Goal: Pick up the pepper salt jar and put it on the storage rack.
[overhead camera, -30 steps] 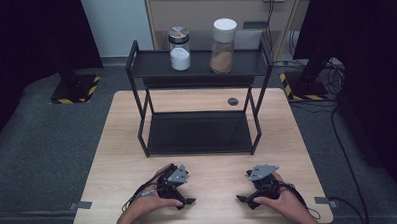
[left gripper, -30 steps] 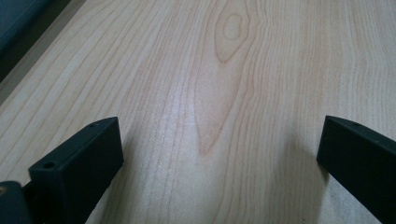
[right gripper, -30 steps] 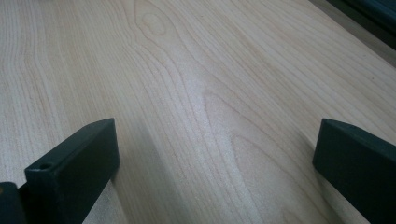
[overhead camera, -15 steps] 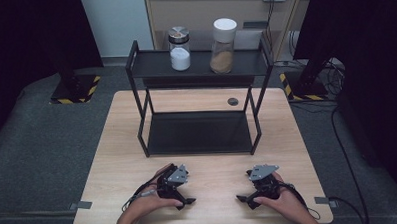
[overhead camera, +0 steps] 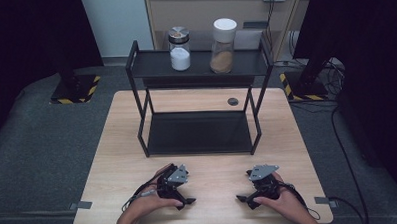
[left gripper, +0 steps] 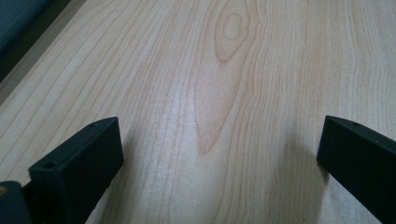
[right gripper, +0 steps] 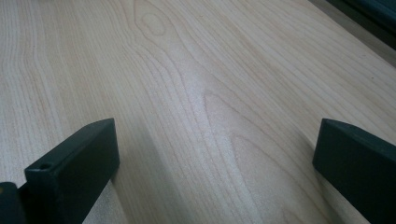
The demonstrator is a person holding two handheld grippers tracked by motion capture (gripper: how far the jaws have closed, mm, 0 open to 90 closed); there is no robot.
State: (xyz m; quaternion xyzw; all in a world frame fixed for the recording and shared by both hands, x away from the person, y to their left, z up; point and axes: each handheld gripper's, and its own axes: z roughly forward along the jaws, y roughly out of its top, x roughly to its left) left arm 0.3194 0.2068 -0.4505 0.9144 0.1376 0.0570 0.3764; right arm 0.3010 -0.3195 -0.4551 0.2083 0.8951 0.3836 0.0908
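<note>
My left gripper (overhead camera: 182,196) rests on the wooden table (overhead camera: 214,179) near its front edge, held by a hand. In the left gripper view its jaws stand wide apart, so the left gripper (left gripper: 219,135) is open over bare wood. My right gripper (overhead camera: 246,200) lies to the right of it, also in a hand. The right gripper (right gripper: 217,135) is open as well, with nothing between its jaws. On the top of a black two-level rack (overhead camera: 145,64) stand a glass jar of white powder (overhead camera: 180,48) with a metal lid and a taller jar of brown powder (overhead camera: 222,46) with a white lid.
The rack fills the middle and back of the table, its lower shelf (overhead camera: 199,132) bare. A small dark round thing (overhead camera: 232,101) lies on the table behind the rack. Grey floor surrounds the table, with cables (overhead camera: 337,137) at the right.
</note>
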